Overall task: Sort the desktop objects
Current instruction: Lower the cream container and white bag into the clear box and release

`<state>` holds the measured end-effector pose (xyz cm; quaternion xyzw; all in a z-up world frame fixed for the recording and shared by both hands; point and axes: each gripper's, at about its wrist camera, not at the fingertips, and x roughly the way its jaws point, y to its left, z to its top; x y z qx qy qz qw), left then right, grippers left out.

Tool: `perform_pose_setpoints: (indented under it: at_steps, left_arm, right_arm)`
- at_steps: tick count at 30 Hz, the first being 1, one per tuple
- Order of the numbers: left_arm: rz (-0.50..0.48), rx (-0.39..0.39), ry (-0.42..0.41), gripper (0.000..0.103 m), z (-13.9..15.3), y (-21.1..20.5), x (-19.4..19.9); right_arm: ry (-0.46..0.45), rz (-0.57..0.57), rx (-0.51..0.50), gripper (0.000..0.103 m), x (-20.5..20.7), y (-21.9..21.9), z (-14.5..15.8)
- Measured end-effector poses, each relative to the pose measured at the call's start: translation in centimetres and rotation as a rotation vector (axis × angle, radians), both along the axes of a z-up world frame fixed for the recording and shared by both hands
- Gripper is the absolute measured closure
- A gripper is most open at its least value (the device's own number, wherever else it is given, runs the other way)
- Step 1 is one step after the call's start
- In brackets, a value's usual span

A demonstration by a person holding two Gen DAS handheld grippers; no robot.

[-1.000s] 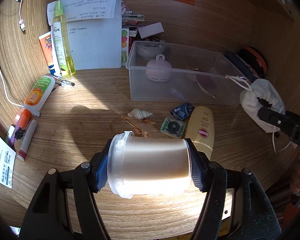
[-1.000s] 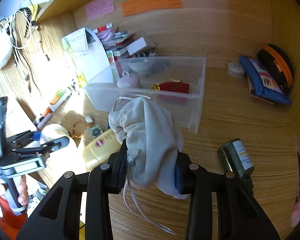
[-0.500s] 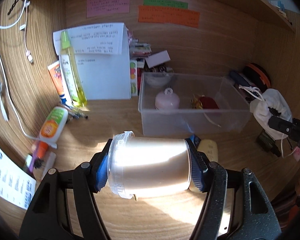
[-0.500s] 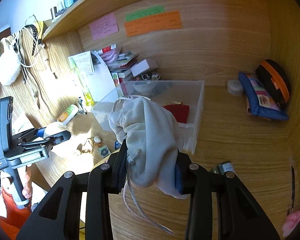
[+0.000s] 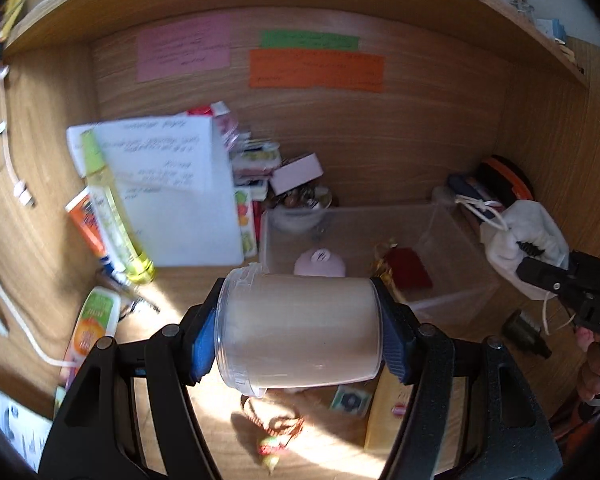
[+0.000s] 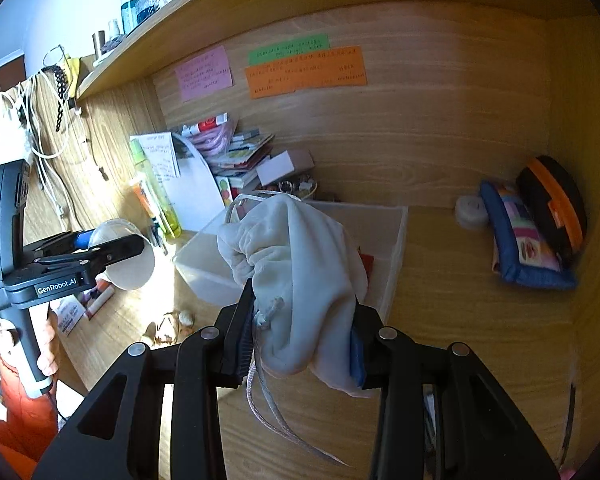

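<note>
Wooden worktop lying under a shelf, sticky notes hanging upper centre | clear bin sitting mid-frame | left gripper clenching jar | right gripper grasping white pouch above bin

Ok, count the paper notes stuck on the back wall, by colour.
pink note: 1
green note: 1
orange note: 1
Total: 3
</note>
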<state>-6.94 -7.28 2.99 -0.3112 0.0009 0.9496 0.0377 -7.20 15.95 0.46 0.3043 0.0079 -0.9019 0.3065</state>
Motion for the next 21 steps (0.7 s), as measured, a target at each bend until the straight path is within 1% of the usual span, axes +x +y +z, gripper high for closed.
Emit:
perform_pose_setpoints:
  at_steps: [4,12,16,21]
  left_arm:
    - [-0.051,0.024,-0.014,0.037,0.3,1.1,-1.8]
    - [-0.109,0.049,-0.047,0.037,-0.3,3.6,-5.5]
    - [-0.124,0.042,-0.076,0.037,-1.3,4.7,-7.5]
    - [-0.14,0.016,-0.116,0.037,-2.9,5.8,-9.1]
  right_arm:
    - [0.011,-0.014,-0.007,0.069,-1.2,-0.4,0.5]
    - [0.0,-0.012,-0.053,0.069,-4.2,-1.7,0.6]
    - [0.006,-0.004,-0.026,0.069,-5.3,-3.1,0.0]
    - [-0.017,-0.026,0.032,0.069,-7.3,-4.5,-1.4]
